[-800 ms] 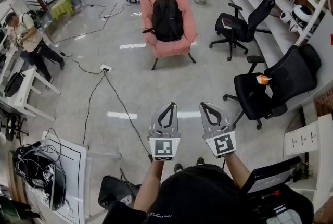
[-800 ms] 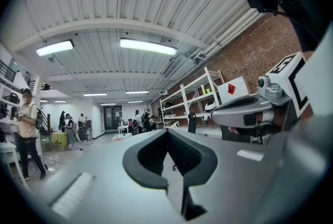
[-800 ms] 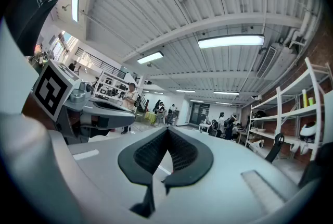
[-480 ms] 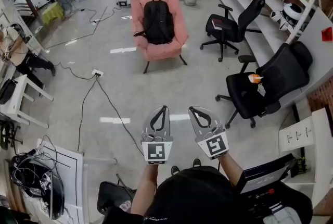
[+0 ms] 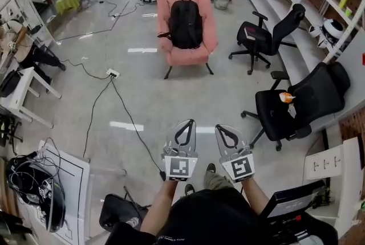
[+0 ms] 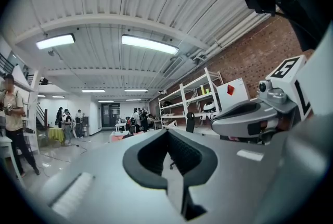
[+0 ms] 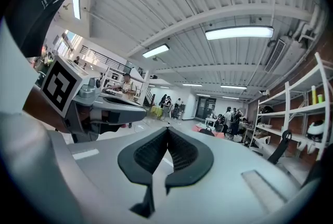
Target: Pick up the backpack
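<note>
- A black fabric backpack [image 5: 186,23], rounded at the top and smooth-panelled, is seen resting on a pink upholstered armchair [image 5: 190,54] with thin dark legs, far across the room from the person.
- The backpack's long axis is laid up the chair's backrest: its base is set on the seat and its top, where what looks like a small carry loop is just made out, points away from the person.
- A strap is seen trailing off the backpack's left side onto the armrest.
- The left gripper [image 5: 190,122], of grey moulded plastic with black ribbed pads, is held level and low in the head view; in the left gripper view [image 6: 167,135] its jaws are pressed together with nothing between them.
- The right gripper [image 7: 167,132] is shown the same way, pads met tip to tip and empty; in the head view [image 5: 218,127] it is held just beside the left one.
- Both grippers are kept well apart from the backpack, over a glossy grey floor [image 5: 154,96].
- Counted: one backpack, one armchair, two grippers, and two black wheeled office chairs, a farther one [image 5: 268,36] and a nearer one [image 5: 305,96].
- A thin black cable [image 5: 126,108] is run across the floor.
</note>
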The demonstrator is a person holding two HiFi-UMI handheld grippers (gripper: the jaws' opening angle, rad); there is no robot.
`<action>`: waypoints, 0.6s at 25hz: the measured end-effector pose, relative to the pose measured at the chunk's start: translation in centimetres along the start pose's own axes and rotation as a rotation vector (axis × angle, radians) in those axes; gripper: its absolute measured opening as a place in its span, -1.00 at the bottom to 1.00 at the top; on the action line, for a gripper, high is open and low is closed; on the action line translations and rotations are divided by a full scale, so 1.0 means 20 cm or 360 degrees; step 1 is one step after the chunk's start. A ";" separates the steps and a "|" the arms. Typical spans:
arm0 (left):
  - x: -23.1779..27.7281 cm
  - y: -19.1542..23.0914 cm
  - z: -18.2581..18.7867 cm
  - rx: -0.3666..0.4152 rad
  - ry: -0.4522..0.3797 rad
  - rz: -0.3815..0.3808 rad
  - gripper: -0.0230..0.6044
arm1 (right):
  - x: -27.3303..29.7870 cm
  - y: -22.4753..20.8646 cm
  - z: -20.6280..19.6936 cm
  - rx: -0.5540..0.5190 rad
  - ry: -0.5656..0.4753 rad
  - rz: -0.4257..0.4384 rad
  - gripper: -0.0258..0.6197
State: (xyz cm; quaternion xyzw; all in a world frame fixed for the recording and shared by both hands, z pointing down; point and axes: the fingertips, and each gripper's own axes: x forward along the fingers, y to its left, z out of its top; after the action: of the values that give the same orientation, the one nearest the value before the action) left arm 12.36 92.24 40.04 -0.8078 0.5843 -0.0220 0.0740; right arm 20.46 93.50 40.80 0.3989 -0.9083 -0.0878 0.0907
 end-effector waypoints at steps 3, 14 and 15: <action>0.08 0.03 -0.05 -0.0016 0.0078 0.0009 -0.92 | 0.10 -0.06 -0.05 0.0031 -0.0002 0.0016 -0.88; 0.65 0.11 -0.18 0.0081 0.0202 0.0094 -0.92 | 0.48 -0.59 -0.19 0.0183 -0.0044 0.0104 -0.88; 0.69 0.11 -0.20 0.0087 0.0215 0.0093 -0.92 | 0.51 -0.64 -0.21 0.0196 -0.0042 0.0109 -0.88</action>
State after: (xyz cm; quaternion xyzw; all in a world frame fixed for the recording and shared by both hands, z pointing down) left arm 14.16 78.04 42.92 -0.7848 0.6105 -0.0903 0.0569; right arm 23.69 77.08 42.80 0.3713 -0.9261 -0.0337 0.0570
